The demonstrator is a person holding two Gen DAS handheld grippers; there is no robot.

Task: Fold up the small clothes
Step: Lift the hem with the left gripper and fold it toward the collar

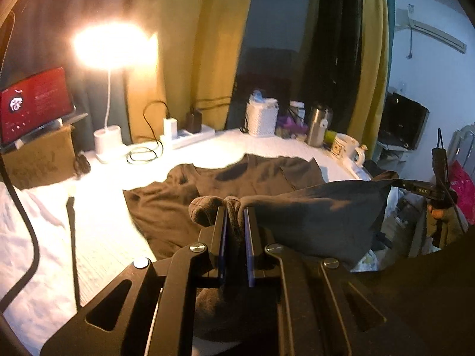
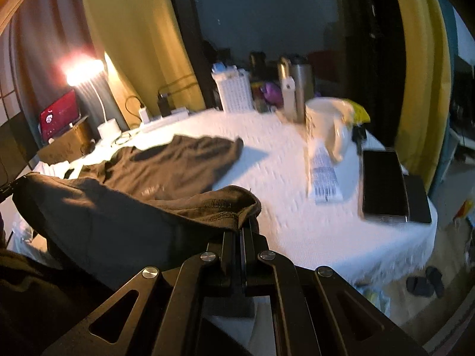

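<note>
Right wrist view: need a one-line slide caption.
Right gripper shut on hem of dark brown cotton garment, lifted above white-clothed table; white ceramic mug beyond.

- We read "DAS" on the black bar of the right gripper [image 1: 421,190].
- Print on the red screen [image 1: 35,102] and white tube [image 2: 323,175] is too blurred for us.

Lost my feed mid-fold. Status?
Left gripper and right gripper both shut on dark garment, its near edge held up. Mug and phone off to the right.
</note>
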